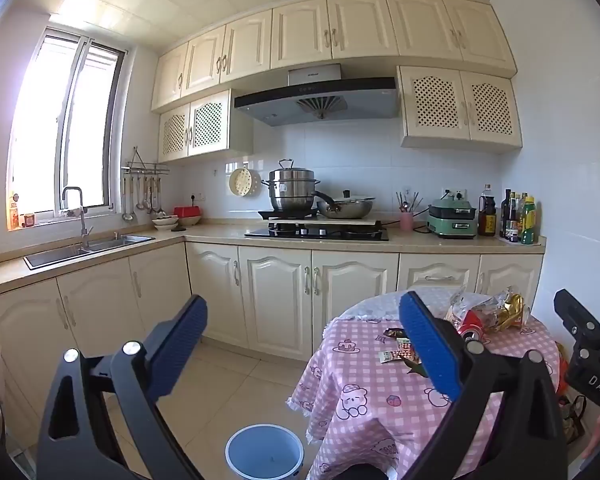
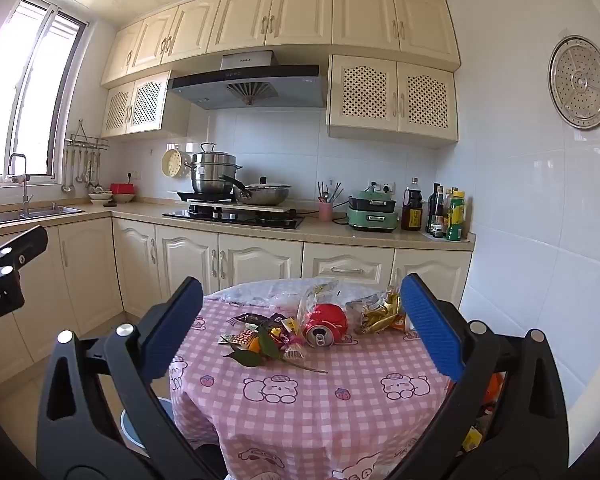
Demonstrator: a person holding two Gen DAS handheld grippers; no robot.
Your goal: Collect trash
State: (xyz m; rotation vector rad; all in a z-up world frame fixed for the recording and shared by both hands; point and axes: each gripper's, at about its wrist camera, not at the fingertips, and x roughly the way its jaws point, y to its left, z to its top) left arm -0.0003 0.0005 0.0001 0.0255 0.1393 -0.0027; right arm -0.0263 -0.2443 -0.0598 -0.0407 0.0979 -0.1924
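Note:
Trash lies on a round table with a pink checked cloth (image 2: 308, 404): a crushed red can (image 2: 325, 324), a gold foil wrapper (image 2: 382, 314), clear plastic bags (image 2: 320, 292), small snack wrappers (image 2: 256, 330) and a leafy stem (image 2: 268, 354). My right gripper (image 2: 302, 316) is open and empty, held in front of the table facing the trash. My left gripper (image 1: 302, 338) is open and empty, left of the table (image 1: 360, 392), above a blue and white bin (image 1: 264, 454) on the floor. The can (image 1: 470, 326) and wrappers (image 1: 398, 350) show partly behind its right finger.
Cream kitchen cabinets (image 1: 276, 292) run behind the table, with a stove (image 1: 320, 232), pots, a sink (image 1: 84, 246) and bottles (image 2: 448, 216) on the counter. A white tiled wall (image 2: 540, 240) stands right of the table. Bags sit on the floor by the table's right side (image 2: 488, 408).

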